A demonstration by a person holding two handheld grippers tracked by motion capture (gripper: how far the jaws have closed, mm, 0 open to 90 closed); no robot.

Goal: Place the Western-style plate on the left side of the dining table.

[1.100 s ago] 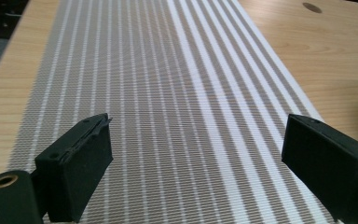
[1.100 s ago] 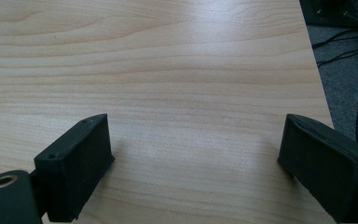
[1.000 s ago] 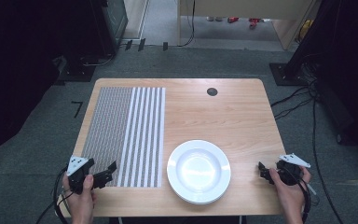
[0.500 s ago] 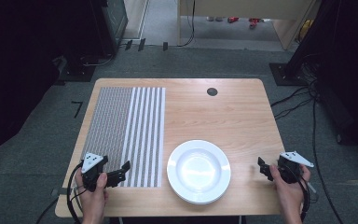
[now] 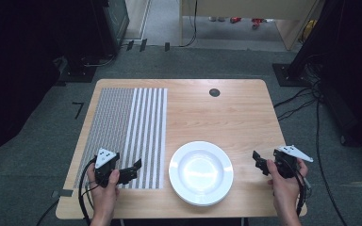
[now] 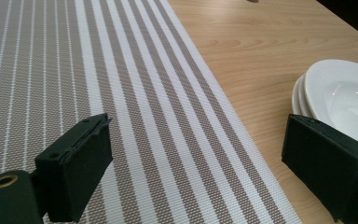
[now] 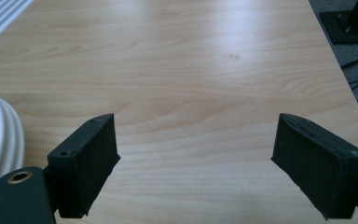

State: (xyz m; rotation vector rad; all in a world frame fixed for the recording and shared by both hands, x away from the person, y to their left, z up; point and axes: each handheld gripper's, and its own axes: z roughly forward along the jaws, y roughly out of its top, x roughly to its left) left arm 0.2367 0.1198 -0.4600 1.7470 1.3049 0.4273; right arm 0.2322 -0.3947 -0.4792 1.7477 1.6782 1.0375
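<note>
A stack of white plates (image 5: 200,173) sits near the front edge of the wooden table (image 5: 226,117), right of a grey-and-white striped placemat (image 5: 122,132). My left gripper (image 5: 133,170) is open over the placemat's front right part, its jaws pointing towards the plates. Seen from the left gripper view, the left gripper (image 6: 198,135) is empty above the stripes (image 6: 135,93), with the plates (image 6: 340,93) just past its right jaw. My right gripper (image 5: 259,161) is open and empty, right of the plates. In its own view the right gripper (image 7: 196,126) hangs over bare wood, the plates' rims (image 7: 0,135) at the left edge.
A small black round disc (image 5: 214,92) is set in the table near its far edge. Bare wood (image 7: 191,56) stretches behind and right of the plates. Cables (image 5: 297,101) and dark stands lie on the grey floor around the table.
My left gripper has moved right, from the table's front left corner onto the placemat and closer to the plates. The right gripper has hardly moved.
</note>
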